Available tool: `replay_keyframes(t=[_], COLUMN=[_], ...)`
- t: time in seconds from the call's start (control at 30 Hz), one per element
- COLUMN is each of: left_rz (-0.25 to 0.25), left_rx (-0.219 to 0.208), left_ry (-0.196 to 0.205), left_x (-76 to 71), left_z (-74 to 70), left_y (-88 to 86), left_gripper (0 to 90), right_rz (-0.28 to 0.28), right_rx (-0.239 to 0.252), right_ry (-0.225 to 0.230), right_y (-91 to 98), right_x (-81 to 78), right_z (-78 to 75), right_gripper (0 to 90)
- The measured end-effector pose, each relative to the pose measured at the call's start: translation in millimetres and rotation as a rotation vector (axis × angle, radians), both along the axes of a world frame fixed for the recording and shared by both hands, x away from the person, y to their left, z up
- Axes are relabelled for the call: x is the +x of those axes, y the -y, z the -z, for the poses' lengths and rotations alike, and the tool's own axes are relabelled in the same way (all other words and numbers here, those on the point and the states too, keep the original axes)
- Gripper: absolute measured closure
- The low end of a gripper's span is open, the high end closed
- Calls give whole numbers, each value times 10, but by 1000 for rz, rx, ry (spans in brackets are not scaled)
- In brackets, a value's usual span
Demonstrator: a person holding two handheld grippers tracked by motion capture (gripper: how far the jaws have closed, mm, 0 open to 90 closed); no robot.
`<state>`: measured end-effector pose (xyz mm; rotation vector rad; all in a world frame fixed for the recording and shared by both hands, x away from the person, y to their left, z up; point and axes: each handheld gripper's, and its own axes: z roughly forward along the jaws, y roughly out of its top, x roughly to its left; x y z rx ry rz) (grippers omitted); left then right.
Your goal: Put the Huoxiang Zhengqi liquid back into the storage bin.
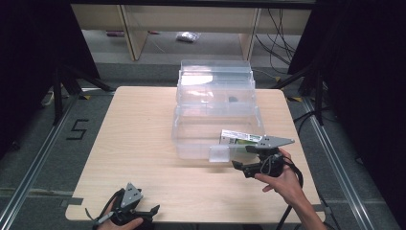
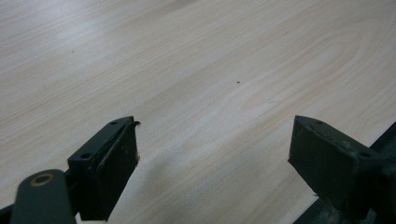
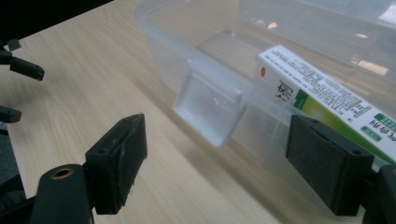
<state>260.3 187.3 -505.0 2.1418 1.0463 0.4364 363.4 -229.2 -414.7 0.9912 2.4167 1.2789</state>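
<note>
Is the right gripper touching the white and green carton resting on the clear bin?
Cannot tell. In the right gripper view the open right gripper has one pad overlapping the carton on the clear bin's rim, with no plain contact or gap.

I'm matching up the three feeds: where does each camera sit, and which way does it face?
High view: above the person's side, looking forward and down on the table; both hands show.
Left gripper view: rides the left gripper, facing bare tabletop between its open fingers.
Right gripper view: rides the right gripper, facing the clear bin.
The high and right gripper views share the bin's latch and the green-and-white box.
</note>
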Motion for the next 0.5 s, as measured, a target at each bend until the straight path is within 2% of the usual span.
replay_keyframes(t=[0.03, 0.07, 0.1, 0.2, 0.23, 0.3, 0.33, 0.4, 0.43, 0.47, 0.5], left_rz=[3, 3, -7, -18, 6, 7, 6, 5, 4, -26, -24], left_rx=[3, 3, -3, -5, 8, 11, 11, 8, 11, -46, -39], left_ry=[-3, -3, 4, 6, -1, -2, -2, -1, -2, 8, 8], left_x=[1, 1, 5, -1, 1, -2, -2, -1, -2, -12, -12], left_z=[-2, -2, 11, 8, -4, -5, -5, -4, -6, 15, 14], left_y=[-2, -2, 8, 12, -8, -5, -5, -5, -4, 35, 32], left_gripper=[149, 149, 149, 149, 149, 149, 149, 149, 149, 149, 149], right_rz=[-1, 6, -13, -11, -9, -12, -14, -21, -13, -10, 3], right_rx=[-6, 7, -4, 4, 1, 5, 3, -7, 6, 3, 12], right_ry=[29, -4, 12, -5, -6, 7, -6, 17, -3, -16, -25], right_y=[5, -8, -1, -10, -6, 4, 8, 31, 30, 38, 36], right_x=[-1, -33, -29, -66, -95, -114, -128, -137, -156, -175, -199], right_z=[15, 21, 29, 37, 46, 70, 72, 94, 110, 115, 132], right_gripper=[216, 215, 214, 214, 212, 211, 211, 211, 209, 209, 207])
